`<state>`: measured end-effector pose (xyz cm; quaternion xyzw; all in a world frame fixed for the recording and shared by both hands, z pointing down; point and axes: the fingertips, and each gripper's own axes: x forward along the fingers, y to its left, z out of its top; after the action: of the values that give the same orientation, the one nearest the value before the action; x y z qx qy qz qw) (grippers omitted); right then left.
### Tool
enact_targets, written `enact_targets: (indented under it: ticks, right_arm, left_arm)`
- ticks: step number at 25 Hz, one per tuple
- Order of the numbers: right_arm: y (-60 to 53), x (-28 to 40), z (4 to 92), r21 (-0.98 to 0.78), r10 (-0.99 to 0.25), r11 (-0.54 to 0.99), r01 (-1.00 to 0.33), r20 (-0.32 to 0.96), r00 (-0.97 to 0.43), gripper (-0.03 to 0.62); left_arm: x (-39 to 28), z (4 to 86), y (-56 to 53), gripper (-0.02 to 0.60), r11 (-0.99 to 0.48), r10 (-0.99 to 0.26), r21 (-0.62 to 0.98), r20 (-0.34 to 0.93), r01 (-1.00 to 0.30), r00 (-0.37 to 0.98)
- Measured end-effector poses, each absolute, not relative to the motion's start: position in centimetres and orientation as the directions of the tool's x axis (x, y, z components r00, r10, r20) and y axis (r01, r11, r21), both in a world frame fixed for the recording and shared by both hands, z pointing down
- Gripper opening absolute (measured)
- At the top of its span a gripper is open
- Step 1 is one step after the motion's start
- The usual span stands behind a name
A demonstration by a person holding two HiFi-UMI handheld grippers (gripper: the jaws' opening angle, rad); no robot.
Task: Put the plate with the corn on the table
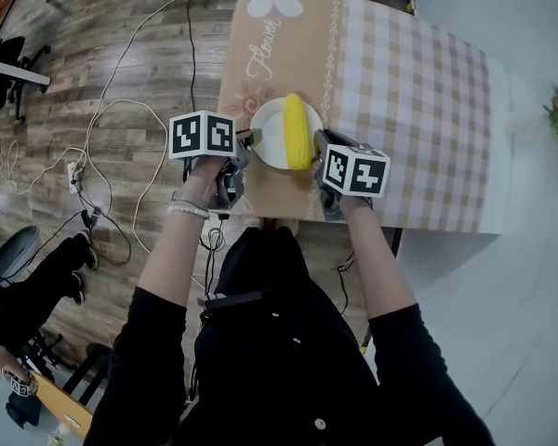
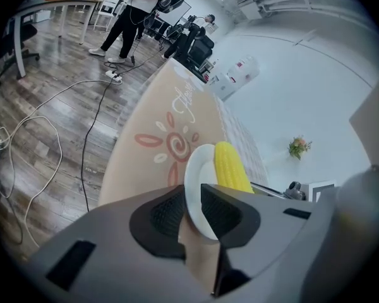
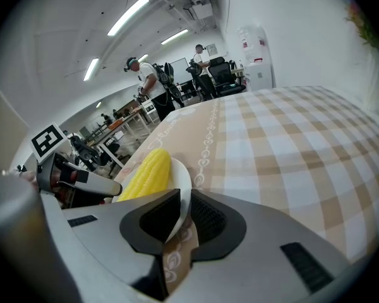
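Clamps opposite rims of the plate (image 1: 272,136) in left hand-held gripper (image 1: 249,140) and right hand-held gripper (image 1: 319,144), over the table's (image 1: 418,91) near end — risks rolling the corn (image 1: 298,130) off should one side dip sooner.

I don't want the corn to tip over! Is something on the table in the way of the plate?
Nothing I can see. The left tongs and the right tongs pinch the plate by its rim, with the corn on it, and the table around it holds no other things.
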<state>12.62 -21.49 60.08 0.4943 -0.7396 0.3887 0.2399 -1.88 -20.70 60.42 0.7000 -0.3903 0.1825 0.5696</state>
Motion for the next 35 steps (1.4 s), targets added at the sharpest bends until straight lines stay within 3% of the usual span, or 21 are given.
enact_targets:
  ticks: [4,12,20,35]
  right_arm:
    - [-25.3,13.2,59.8,-0.378,-0.537,0.202,-0.903,0.729,-0.425,0.083]
    - [-21.4,13.6,59.0,-0.37,-0.627,0.13,-0.92,0.688,-0.365,0.091]
    - [-21.0,12.6,52.8,-0.226,-0.728,0.275,-0.935,0.585,-0.356,0.06]
    - [-19.9,11.5,43.1,-0.196,-0.819,0.357,-0.913,0.404,-0.407,0.048]
  left_arm:
    - [-2.3,59.8,-23.4,0.082,-0.064,-0.358,0.624,0.714,-0.779,0.601]
    - [-5.6,57.9,-20.1,0.035,-0.102,-0.488,0.609,0.659,-0.787,0.573]
    - [-6.3,53.2,-19.8,0.026,-0.255,-0.592,0.507,0.592,-0.823,0.547]
    - [-4.7,41.8,-19.9,0.014,-0.454,-0.724,0.31,0.419,-0.835,0.549]
